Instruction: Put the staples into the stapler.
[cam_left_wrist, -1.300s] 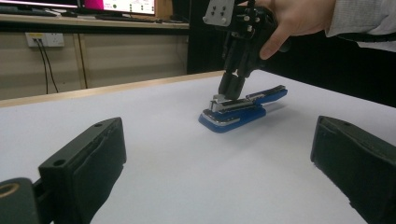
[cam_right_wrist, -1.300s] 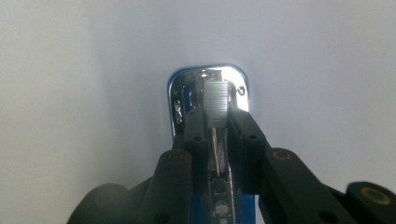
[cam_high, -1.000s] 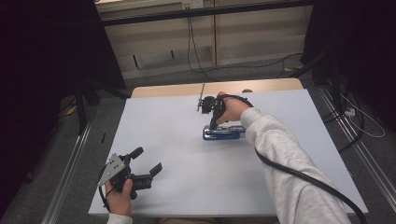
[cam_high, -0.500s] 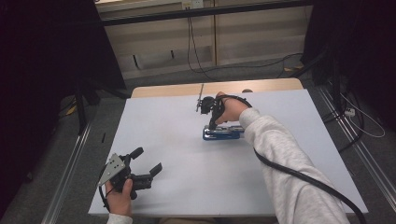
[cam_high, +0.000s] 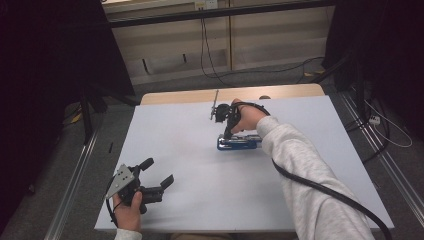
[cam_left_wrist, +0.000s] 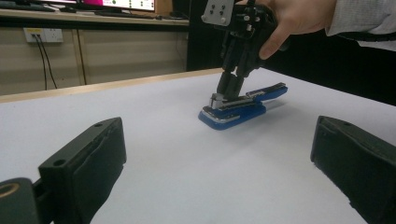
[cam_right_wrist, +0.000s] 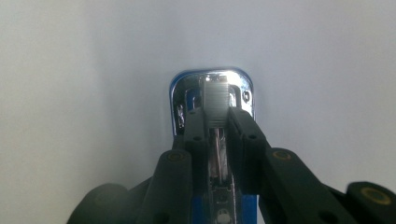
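The right gripper (cam_high: 226, 131) pinches the blue stapler's (cam_high: 240, 143) front end at the tabletop's (cam_high: 200, 200) one o'clock, apparently mid-grasp, likely lifting next, while the left gripper (cam_high: 159, 173), jaws spread, idles at seven o'clock.

One blue stapler (cam_high: 239, 142), two grippers, left (cam_high: 159, 172) and right (cam_high: 229, 131), on one white table (cam_high: 310, 165).

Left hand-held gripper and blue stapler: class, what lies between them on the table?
Only bare white tabletop between left hand-held gripper and blue stapler, per the high view.
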